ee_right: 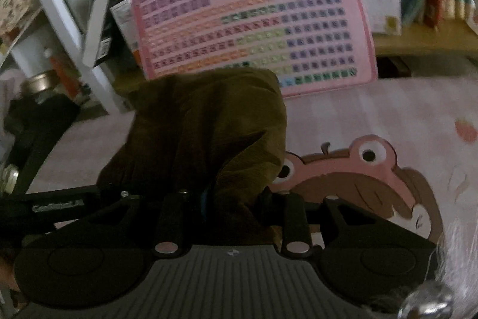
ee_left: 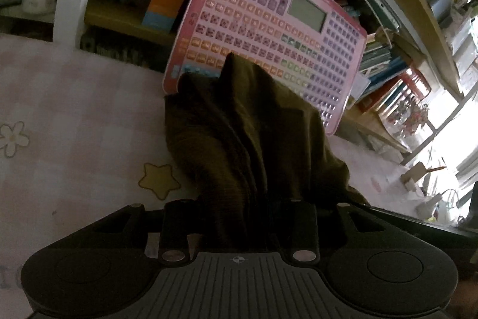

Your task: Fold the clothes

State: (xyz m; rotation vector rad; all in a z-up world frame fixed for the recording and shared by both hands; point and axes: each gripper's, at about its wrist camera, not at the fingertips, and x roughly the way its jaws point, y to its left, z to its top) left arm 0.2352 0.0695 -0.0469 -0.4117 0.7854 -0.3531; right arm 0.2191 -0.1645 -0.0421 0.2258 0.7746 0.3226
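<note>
We see our left hand-held gripper (ee_left: 239, 208) clamped on bunched olive-brown garment (ee_left: 245, 133), our right hand-held gripper (ee_right: 233, 199) gripping the same cloth, draped over pink-covered desk (ee_left: 74, 109), before pink keyboard toy (ee_left: 269, 20)

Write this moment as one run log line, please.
left claw: grips brown garment | right claw: grips it too | surface: pink sheet

Each camera sits just behind its own gripper and looks forward and downward along it, very near to the pink bench (ee_left: 74, 115) cover. In both views the black gripper body fills the bottom of the frame. Both views share the pink keyboard board (ee_left: 269, 29) at the top centre, the brown cloth (ee_right: 209, 124) in the middle and the bookshelf (ee_right: 418, 41) behind.
</note>
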